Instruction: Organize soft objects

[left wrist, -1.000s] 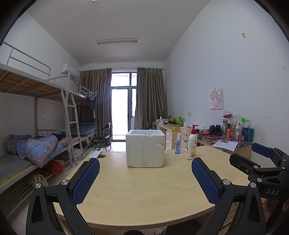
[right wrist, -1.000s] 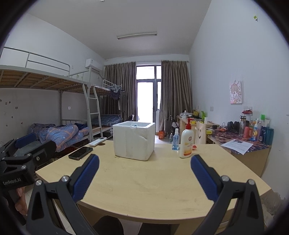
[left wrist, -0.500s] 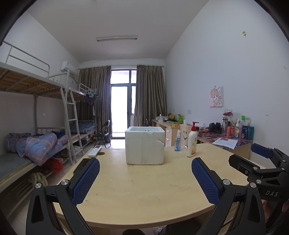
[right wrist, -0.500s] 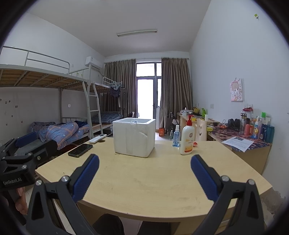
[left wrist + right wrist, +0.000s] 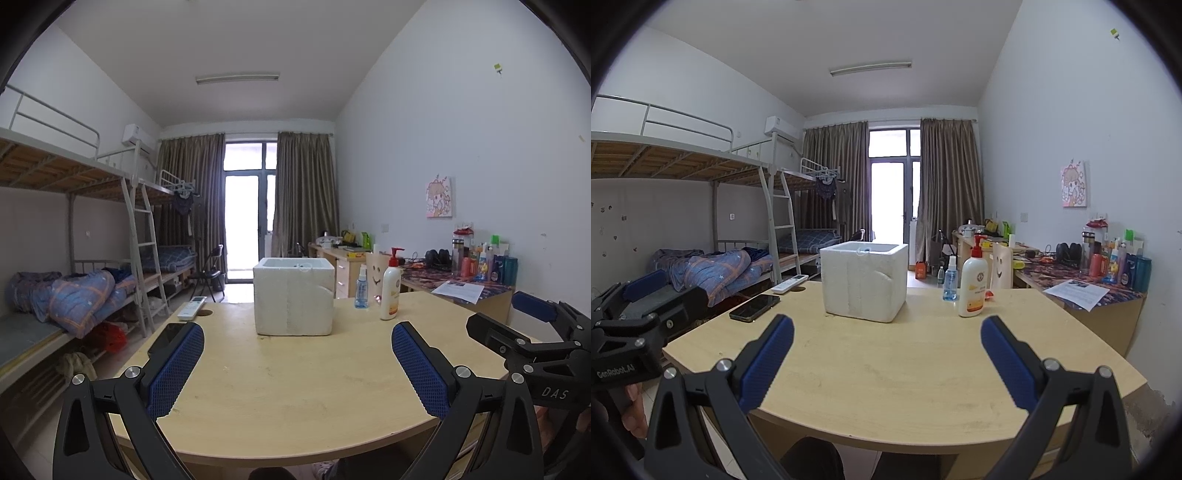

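A white foam box [image 5: 294,297] [image 5: 864,280] stands open-topped in the middle of the far half of the wooden table [image 5: 295,387] [image 5: 905,369]. Its inside is hidden from both views. My left gripper [image 5: 295,354] hovers open over the table's near edge, nothing between its blue pads. My right gripper [image 5: 886,350] is likewise open and empty at the near edge. Each gripper shows at the side of the other's view. No soft object lies on the table; a blue quilt [image 5: 81,295] [image 5: 713,273] lies bundled on the lower bunk at left.
A lotion pump bottle [image 5: 391,288] [image 5: 973,288] and a small spray bottle [image 5: 361,288] [image 5: 950,280] stand right of the box. A black phone [image 5: 753,307] and a white remote [image 5: 192,307] lie left. A cluttered desk [image 5: 472,280] runs along the right wall.
Both views have tilted slightly, so the box and bottles sit a little lower and the table looks flatter. Both grippers stay open and empty; nothing on the table has moved.
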Motion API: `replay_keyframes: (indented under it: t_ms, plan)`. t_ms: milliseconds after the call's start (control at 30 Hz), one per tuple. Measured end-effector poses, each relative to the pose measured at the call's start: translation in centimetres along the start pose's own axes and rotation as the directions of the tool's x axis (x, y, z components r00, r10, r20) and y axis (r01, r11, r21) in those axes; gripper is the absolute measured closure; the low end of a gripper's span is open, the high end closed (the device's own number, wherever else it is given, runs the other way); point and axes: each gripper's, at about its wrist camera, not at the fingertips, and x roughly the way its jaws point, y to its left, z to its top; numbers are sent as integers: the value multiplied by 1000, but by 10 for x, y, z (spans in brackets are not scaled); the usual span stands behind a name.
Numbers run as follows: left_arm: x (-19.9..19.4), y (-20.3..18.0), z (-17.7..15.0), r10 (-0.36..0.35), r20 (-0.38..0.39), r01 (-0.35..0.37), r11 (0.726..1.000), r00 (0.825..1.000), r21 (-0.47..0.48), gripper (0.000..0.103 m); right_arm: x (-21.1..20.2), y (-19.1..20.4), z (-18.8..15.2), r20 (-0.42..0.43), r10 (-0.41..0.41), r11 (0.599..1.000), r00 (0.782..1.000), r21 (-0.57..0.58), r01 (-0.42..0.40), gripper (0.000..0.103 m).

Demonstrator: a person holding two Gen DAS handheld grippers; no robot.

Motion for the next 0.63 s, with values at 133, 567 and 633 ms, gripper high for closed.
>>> replay_keyframes:
  t_ms: [133,567,633]
  plan:
    - [0,1,0,1,2,-1,1000,1000,1,1,0,0,0,-1,0,1000,1000,-1,0,1]
    - [-1,4,1,2,4,-2,1000,1000,0,1,-1,0,1,-4,5,1000,1000,-1,-5,1]
    - [-2,4,0,0,0,0,1000,1000,5,1,-2,1,1,-7,6,1000,1000,-1,-6,1]
